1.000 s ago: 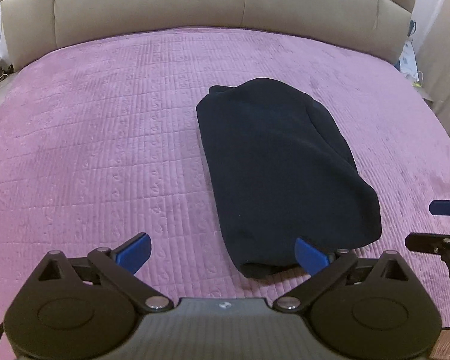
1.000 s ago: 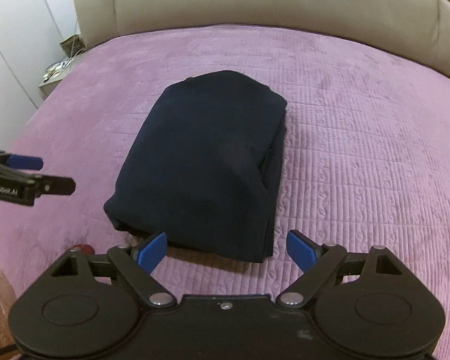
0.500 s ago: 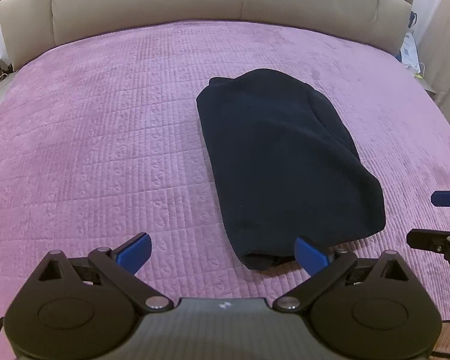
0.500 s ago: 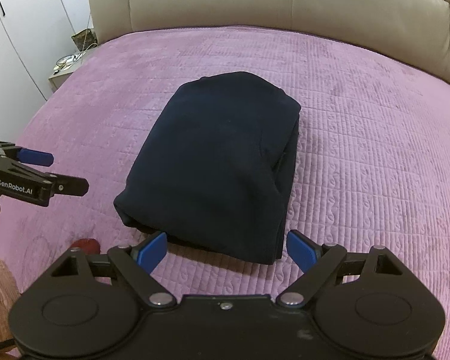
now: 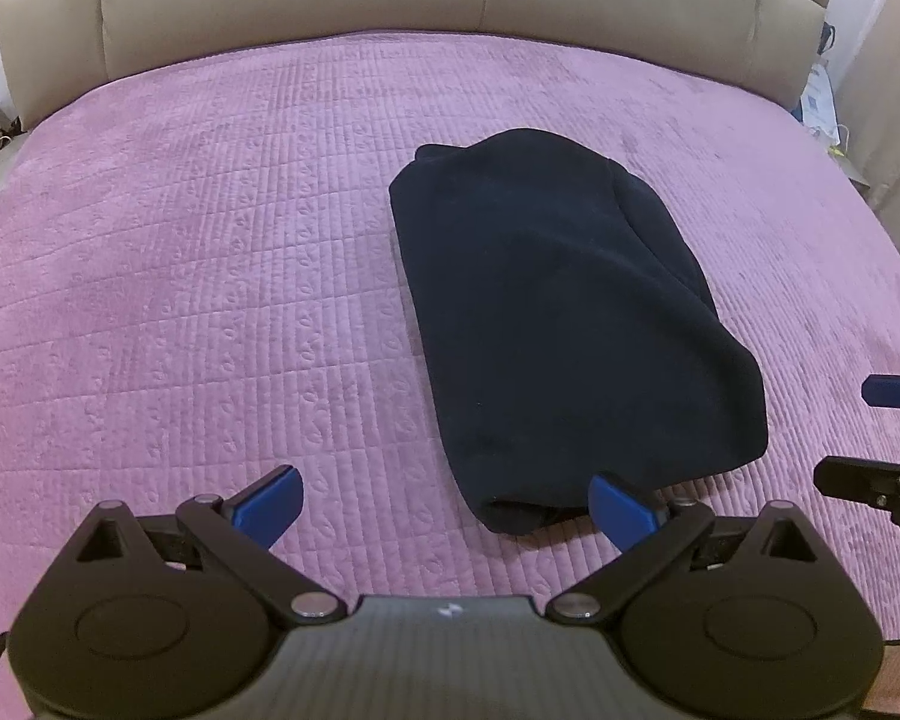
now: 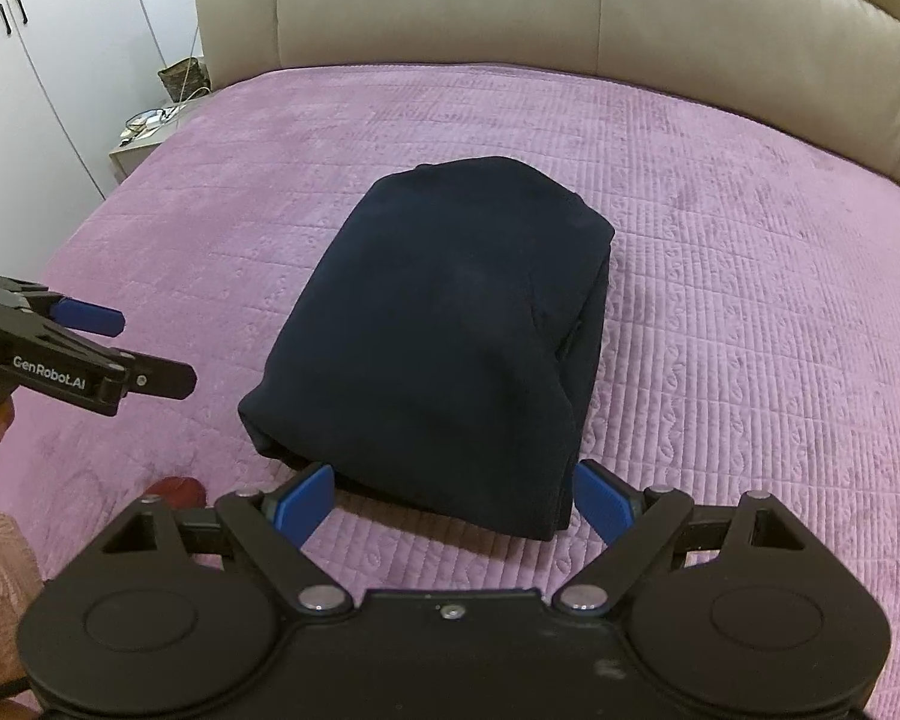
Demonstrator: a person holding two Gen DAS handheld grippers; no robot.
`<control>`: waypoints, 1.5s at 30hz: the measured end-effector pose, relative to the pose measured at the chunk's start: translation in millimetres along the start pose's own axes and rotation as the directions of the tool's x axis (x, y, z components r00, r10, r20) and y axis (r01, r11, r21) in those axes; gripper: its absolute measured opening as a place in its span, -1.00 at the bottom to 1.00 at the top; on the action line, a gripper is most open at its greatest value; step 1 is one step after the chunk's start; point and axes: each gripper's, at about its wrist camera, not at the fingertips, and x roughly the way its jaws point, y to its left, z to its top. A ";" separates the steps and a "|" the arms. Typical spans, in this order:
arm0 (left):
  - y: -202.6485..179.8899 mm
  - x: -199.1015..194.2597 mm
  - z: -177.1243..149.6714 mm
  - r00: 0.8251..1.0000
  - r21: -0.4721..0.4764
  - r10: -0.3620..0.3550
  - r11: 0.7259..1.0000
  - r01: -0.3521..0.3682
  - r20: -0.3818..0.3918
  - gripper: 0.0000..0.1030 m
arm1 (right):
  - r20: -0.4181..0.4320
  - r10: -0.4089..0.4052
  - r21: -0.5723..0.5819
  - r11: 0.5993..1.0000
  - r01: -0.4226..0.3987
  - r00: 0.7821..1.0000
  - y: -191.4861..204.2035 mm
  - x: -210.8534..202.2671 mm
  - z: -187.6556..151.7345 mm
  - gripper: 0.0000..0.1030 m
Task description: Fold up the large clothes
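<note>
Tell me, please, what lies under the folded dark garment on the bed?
The folded dark garment rests directly on the purple quilted bedspread, which shows all around it. Whatever lies beneath its layers is covered and cannot be seen. Nothing sits on top.

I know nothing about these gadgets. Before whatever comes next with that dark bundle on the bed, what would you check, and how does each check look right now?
1. Left gripper open and empty: ok, its jaws are spread wide with nothing between them.
2. Right gripper open and empty: ok, likewise spread.
3. Dark garment folded into a compact bundle: ok, it lies as a thick rectangle on the purple bedspread.
4. No loose sleeve or hem sticking out: cannot tell, since the far side and underside are hidden.
5. Grippers clear of the fabric: ok, as far as the wrist views show.
6. Space around the bundle: ok, only bedspread shows nearby.
</note>
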 end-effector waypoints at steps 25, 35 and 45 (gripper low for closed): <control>1.3 2.6 0.0 1.000 -0.010 -0.003 1.000 0.003 -0.018 0.96 | -0.004 0.004 0.010 1.000 -0.004 1.000 4.2 1.1 -1.5 0.99; 2.0 2.9 -0.3 1.000 -0.008 -0.020 1.000 0.020 -0.010 0.97 | -0.009 0.014 0.011 1.000 -0.014 1.000 4.1 1.6 -1.3 0.99; 3.9 2.3 -0.2 1.000 -0.019 -0.029 0.999 0.029 0.006 0.98 | -0.009 0.003 -0.001 1.000 -0.003 1.000 5.5 1.5 -1.8 0.99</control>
